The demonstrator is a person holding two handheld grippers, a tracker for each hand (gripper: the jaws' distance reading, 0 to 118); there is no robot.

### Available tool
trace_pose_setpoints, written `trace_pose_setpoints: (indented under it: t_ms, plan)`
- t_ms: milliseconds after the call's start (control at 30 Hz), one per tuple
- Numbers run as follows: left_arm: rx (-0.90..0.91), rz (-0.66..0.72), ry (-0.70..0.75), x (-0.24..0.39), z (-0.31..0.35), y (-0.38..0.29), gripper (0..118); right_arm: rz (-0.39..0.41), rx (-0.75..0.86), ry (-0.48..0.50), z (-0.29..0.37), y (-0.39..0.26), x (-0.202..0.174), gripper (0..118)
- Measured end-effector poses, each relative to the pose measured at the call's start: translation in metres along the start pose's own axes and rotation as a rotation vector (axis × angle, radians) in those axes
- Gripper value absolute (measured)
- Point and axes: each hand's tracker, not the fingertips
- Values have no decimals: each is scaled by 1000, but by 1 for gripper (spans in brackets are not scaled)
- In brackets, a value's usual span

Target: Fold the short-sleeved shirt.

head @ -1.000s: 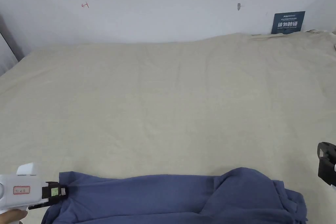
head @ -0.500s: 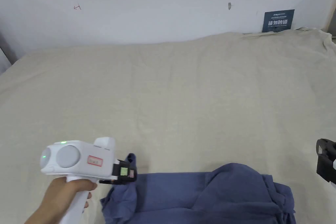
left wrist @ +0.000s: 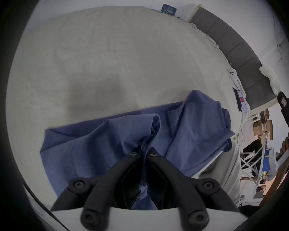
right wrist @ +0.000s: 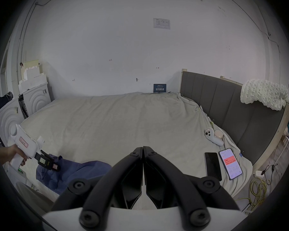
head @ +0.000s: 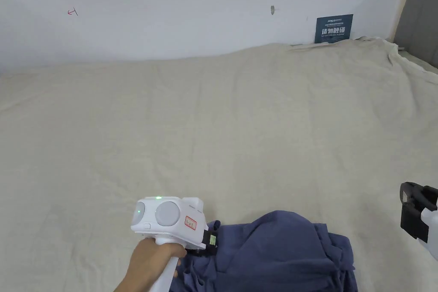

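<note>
Soft, even daylight fills the head view: pale wall (head: 192,6) and bedsheet (head: 239,126) are bright, without glare. Both gripper views are dimmer and fisheye, ringed by black vignette, with straight lines bowed near the rim. Ahead of the left gripper (left wrist: 144,153) a soft grey shadow lies on the sheet. The jaws nearest each lens look slightly soft.

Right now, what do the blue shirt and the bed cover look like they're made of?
The shirt looks like soft, matte woven or knit cloth, maybe cotton: it drapes and bunches in loose folds where the left tool pinches it. The bed cover looks like a thin, matte beige fabric with fine creases; the exact fibre cannot be told.
</note>
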Motion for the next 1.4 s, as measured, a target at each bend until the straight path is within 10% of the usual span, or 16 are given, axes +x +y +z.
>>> trace_pose_setpoints:
  t_ms: [100, 267, 700, 833, 933, 967, 1400]
  plan:
    - [7, 22, 6, 1, 0, -2, 14, 2, -2, 0, 0, 0, 0, 0]
    - [104, 20, -16, 1, 23, -7, 108, 7, 0, 8, 0, 2, -4, 0]
    - [527, -21, 98, -44, 134, -47, 112, 19, 19, 38, 3, 11, -16, 0]
    - [531, -9, 147, -63, 132, -60, 97, 23, 27, 41, 6, 13, -18, 0]
    - [620, -7, 172, -73, 124, -76, 23, 26, 33, 40, 8, 14, -19, 0]
    - [607, -9, 184, -75, 118, -79, 17, 26, 34, 40, 8, 14, -19, 0]
    - [486, -16, 218, -53, 36, -110, 0, 13, 17, 33, 10, 7, -13, 0]
